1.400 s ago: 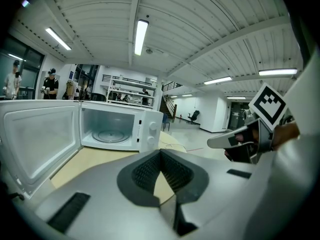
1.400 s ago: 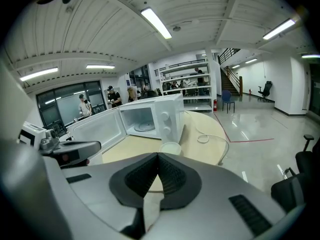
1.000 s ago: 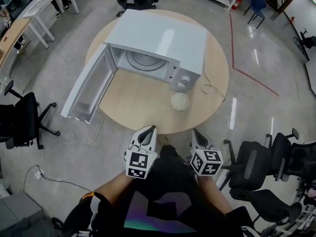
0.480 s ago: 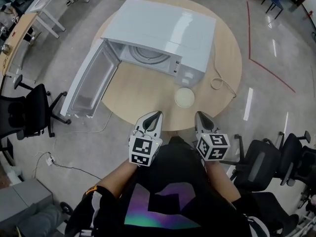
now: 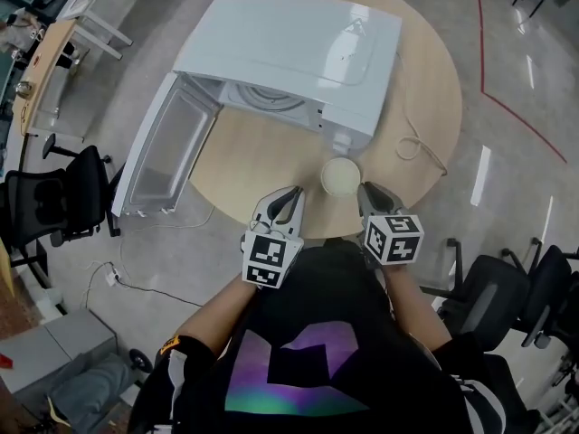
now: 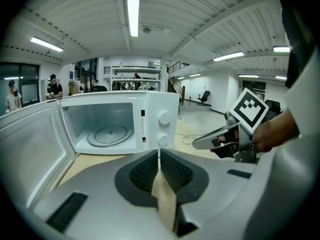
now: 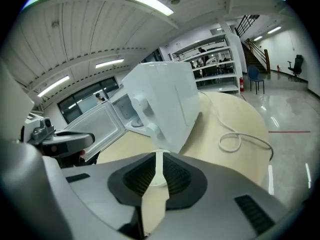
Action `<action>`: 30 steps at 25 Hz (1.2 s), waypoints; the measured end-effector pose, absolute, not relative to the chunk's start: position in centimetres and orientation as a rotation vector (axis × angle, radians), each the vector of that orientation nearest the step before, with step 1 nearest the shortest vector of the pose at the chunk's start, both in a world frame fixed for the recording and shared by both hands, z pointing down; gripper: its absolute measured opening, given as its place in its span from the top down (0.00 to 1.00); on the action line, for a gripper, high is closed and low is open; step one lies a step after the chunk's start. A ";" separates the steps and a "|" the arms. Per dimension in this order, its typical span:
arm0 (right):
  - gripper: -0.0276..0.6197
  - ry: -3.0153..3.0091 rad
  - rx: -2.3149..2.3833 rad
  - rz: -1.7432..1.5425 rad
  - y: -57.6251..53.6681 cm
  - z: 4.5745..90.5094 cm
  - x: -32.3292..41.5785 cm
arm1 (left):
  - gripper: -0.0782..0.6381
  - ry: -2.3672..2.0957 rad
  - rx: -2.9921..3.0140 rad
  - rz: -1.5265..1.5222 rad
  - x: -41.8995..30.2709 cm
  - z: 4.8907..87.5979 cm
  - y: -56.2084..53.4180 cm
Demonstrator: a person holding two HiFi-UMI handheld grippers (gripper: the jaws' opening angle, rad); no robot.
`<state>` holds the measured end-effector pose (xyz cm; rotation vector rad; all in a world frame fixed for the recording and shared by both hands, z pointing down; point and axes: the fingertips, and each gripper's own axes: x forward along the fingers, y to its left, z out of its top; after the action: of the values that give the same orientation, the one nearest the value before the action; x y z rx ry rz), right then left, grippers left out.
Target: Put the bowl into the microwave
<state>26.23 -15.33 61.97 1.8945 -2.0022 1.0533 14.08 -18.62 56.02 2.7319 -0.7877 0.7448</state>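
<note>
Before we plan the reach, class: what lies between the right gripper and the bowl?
Nothing. The head view shows only a short bare strip of table between the right gripper and the bowl.

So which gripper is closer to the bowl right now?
The right gripper: its tips sit close beside the bowl, which shows straight ahead of its jaws. The left gripper is farther off, facing the open microwave.

Round wooden table, white cord looped on its right side; black office chair left, more chairs right; red floor line; floor cable
</note>
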 end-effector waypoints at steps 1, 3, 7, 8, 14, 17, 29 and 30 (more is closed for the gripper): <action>0.88 -2.010 1.882 1.084 -15.7 62.5 26.5 | 0.83 -0.795 2.733 0.766 14.4 56.3 -18.8; 0.83 -2.022 1.856 1.142 -16.4 63.5 26.9 | 0.83 -0.812 2.732 0.807 14.9 56.9 -19.2; 0.81 -2.022 1.816 1.207 -17.4 65.4 27.7 | 0.83 -0.856 2.701 0.857 15.2 58.1 -19.8; 0.81 -2.023 1.804 1.230 -17.6 65.9 27.8 | 0.83 -0.866 2.688 0.862 15.3 58.3 -19.9; 0.81 -2.028 1.724 1.405 -18.6 68.8 28.1 | 0.83 -0.917 2.632 0.891 15.3 59.2 -20.4; 0.81 -2.041 1.695 1.529 -18.9 69.7 28.2 | 0.83 -0.934 2.614 0.904 15.3 59.5 -20.7; 0.81 -2.044 1.648 1.764 -18.8 71.2 27.8 | 0.83 -0.996 2.539 0.935 14.7 60.1 -21.4; 0.81 -2.039 1.655 1.782 -18.8 71.3 27.8 | 0.83 -1.000 2.533 0.935 14.7 60.1 -21.4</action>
<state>27.84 -18.79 71.28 1.6546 -2.0394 1.7821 14.65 -21.39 60.14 2.5330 -1.0001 0.9347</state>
